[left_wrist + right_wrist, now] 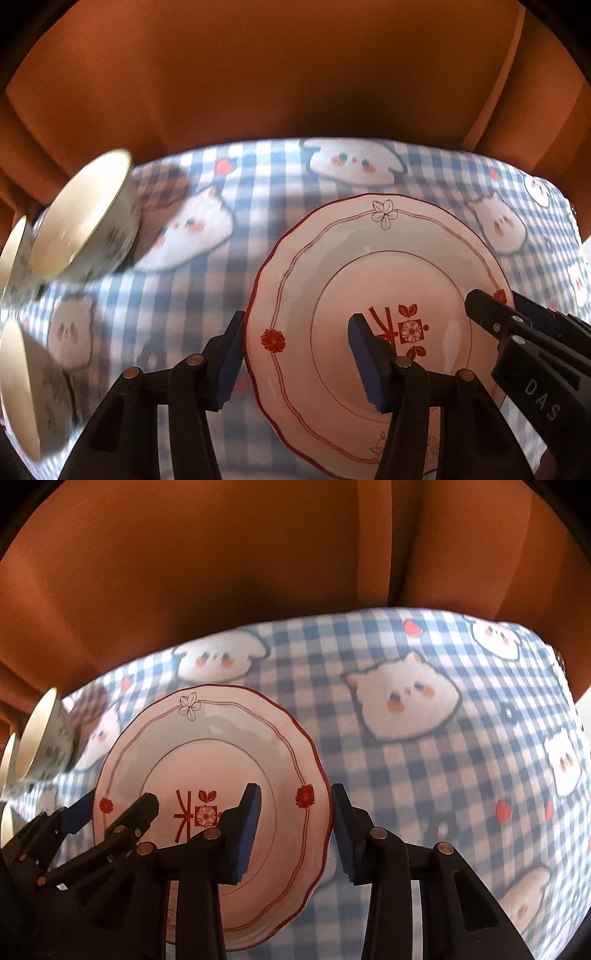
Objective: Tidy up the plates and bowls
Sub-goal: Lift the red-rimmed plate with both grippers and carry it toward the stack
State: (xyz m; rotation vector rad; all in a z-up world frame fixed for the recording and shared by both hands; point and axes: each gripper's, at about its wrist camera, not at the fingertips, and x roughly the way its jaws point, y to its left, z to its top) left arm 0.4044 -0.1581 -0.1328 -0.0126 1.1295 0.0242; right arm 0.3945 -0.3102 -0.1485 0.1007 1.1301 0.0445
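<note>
- Left gripper (295, 360): jaws spread wide and holding nothing; the plate's (369, 258) left rim stands in the gap between them, one blue pad outside the rim, the other over the plate's well.
- Right gripper (295, 834): jaws likewise wide apart, gripping nothing; the same plate's right rim lies between them, inner pad above the painted centre, outer pad just beyond the edge.
- Plate: round, scalloped, red-trimmed, lying flat on the checked tablecloth (424, 775); it extends forward from both sets of jaws, so neither hand is clearly the nearer — each straddles its own side of the rim.
- Whether any pad touches the ceramic cannot be told from either view.
- Bowls (85, 218): a cluster to the left of the left jaws, well apart from the plate; blurred, count uncertain — at least three rims show.
- Judgement: the deciding relation is rim-between-pads on opposite sides; closing either pair would likely pinch the rim edge-on; the plate, being round, offers no long axis to align with.
- Risk, as judged: a thin glazed rim may slip if pinched shallowly.
</note>
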